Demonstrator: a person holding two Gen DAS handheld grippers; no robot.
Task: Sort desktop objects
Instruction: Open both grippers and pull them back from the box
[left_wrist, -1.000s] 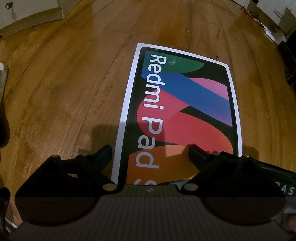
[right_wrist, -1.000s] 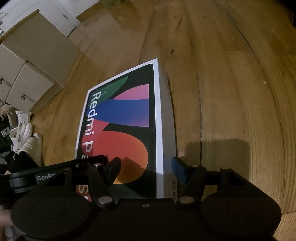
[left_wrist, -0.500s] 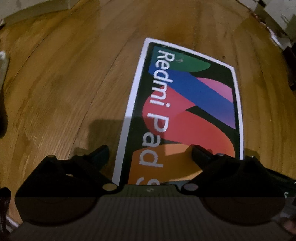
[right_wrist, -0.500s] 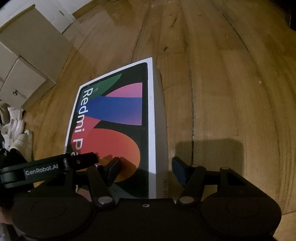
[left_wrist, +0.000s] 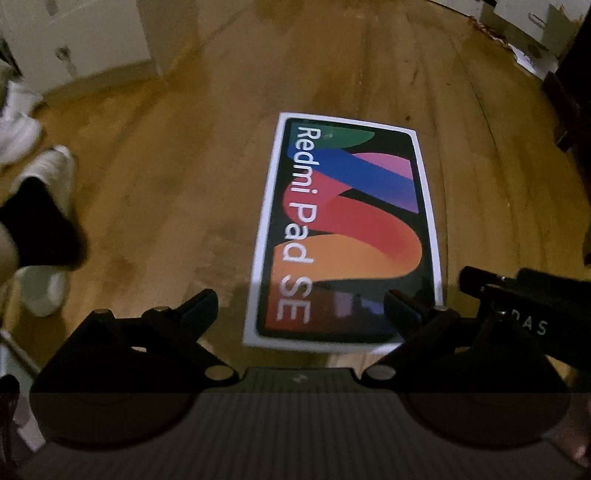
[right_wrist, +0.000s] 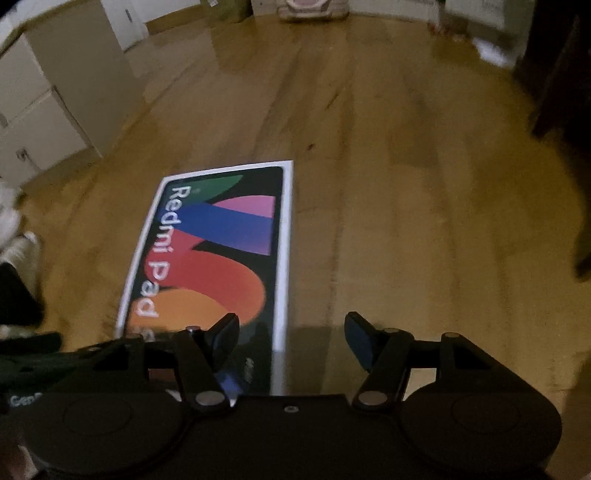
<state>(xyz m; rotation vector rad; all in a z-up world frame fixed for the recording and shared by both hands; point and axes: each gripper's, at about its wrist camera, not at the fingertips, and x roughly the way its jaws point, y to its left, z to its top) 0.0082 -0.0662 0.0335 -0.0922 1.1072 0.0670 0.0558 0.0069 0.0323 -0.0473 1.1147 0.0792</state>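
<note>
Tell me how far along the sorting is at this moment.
Done: the Redmi Pad SE box lies flat on the wooden surface. In hand: nothing; the left gripper is open and the right gripper is opening, neither gripping it. Left: no other desktop item or sorting spot shows.

One white flat cardboard tablet box with a colourful printed lid lies ahead of the grippers. Two black two-finger grippers show: left gripper, right gripper.

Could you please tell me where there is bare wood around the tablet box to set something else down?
The wood right of the Redmi Pad SE box lies bare as far as the dark furniture, and so does the stretch beyond its far end. The left is crowded: white shoes and cabinets border that side.
</note>
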